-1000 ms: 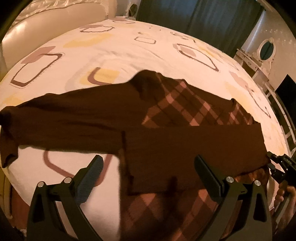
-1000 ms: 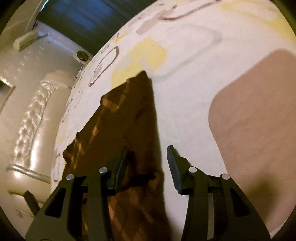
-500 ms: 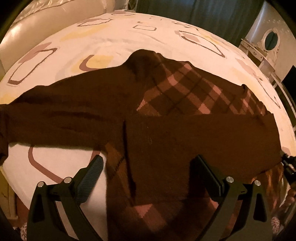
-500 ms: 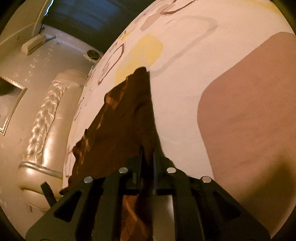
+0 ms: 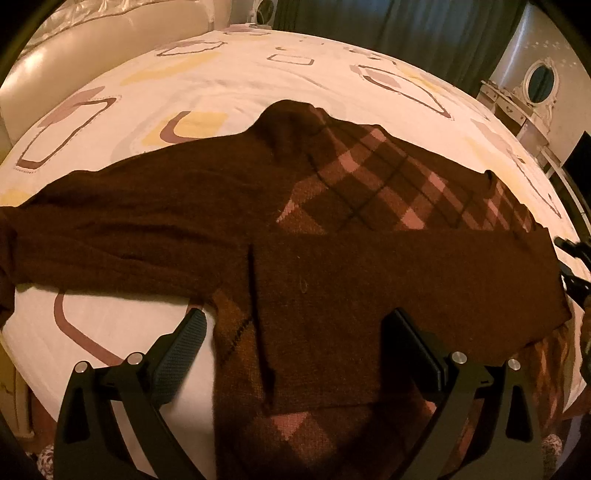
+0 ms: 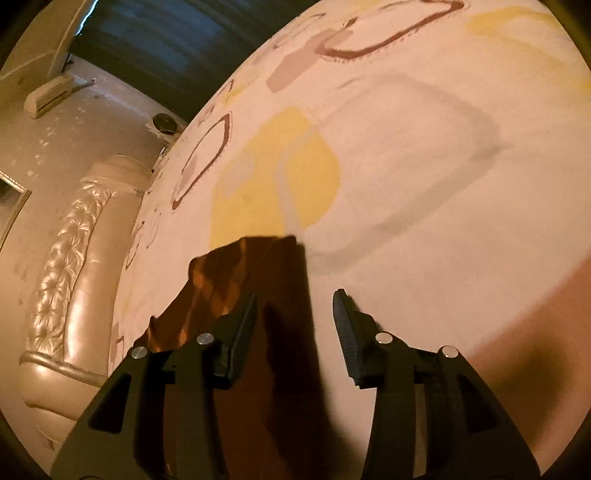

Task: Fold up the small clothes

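Note:
A dark brown sweater (image 5: 147, 221) with a pink argyle front lies flat on the bed (image 5: 258, 81). One sleeve (image 5: 406, 280) is folded across its body; the other stretches out to the left. My left gripper (image 5: 295, 321) hovers open over the sweater's lower part and grips nothing. At the right edge of the left wrist view, the right gripper (image 5: 570, 266) sits just beside the folded sleeve's end. In the right wrist view, my right gripper (image 6: 294, 299) has its jaws opening. The sweater's edge (image 6: 236, 266) lies loose below them, and the pads do not press it.
The patterned white sheet (image 6: 443, 221) spreads wide beyond the sweater. A padded cream headboard (image 6: 74, 277) stands at the bed's end. Dark curtains (image 5: 406, 29) and a white dressing table with an oval mirror (image 5: 539, 81) line the far wall.
My right gripper pinched the sweater's edge half a second ago, then let go and drew back. The left gripper came slightly lower over the sweater, then stayed still.

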`<control>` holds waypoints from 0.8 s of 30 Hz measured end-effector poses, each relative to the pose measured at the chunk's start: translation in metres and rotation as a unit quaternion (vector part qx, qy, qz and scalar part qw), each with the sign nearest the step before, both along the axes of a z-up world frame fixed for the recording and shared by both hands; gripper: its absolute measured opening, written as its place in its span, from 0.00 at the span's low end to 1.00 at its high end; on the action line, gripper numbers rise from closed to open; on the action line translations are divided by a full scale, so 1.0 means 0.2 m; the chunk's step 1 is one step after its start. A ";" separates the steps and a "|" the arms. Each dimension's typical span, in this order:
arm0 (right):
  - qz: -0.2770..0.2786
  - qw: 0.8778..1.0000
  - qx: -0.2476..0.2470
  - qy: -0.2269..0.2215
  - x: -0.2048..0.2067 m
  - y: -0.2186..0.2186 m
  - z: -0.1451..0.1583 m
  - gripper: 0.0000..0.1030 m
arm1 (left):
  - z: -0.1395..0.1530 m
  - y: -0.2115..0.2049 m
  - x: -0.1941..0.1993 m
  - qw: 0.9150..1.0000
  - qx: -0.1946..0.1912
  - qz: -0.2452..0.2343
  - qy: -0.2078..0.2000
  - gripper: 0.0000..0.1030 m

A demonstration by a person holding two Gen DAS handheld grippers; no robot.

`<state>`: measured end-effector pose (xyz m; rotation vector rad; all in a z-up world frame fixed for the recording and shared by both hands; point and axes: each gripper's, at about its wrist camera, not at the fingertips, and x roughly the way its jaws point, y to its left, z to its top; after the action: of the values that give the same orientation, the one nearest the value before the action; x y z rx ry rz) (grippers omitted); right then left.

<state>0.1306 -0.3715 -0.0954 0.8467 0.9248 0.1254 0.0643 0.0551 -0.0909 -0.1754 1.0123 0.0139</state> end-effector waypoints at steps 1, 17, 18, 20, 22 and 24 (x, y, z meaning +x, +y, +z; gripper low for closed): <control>0.001 1.000 -0.009 -0.001 0.03 0.01 -0.01 0.22 | 0.00 0.00 0.00 1.000 0.000 0.000 -0.001 0.95; 0.061 0.995 0.037 -0.070 -0.26 0.27 0.20 0.34 | -0.01 0.01 0.00 1.000 -0.002 -0.004 -0.005 0.95; 0.075 0.994 0.043 -0.070 -0.29 0.31 0.20 0.34 | 0.00 0.02 0.01 1.000 -0.003 -0.004 -0.004 0.95; 0.104 0.991 0.052 -0.062 -0.34 0.42 0.16 0.35 | 0.00 0.02 0.01 1.000 -0.004 -0.007 -0.003 0.95; 0.123 0.991 0.041 -0.042 -0.36 0.50 0.10 0.35 | 0.00 0.02 0.01 1.000 -0.003 -0.010 -0.001 0.95; 0.129 0.991 0.028 -0.011 -0.36 0.55 -0.01 0.34 | 0.00 0.02 0.01 1.000 -0.003 -0.013 0.000 0.95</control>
<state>0.0595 -0.2617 -0.0967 0.7727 1.0119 0.3862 0.0662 0.0588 -0.0909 -0.1684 1.0154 -0.0125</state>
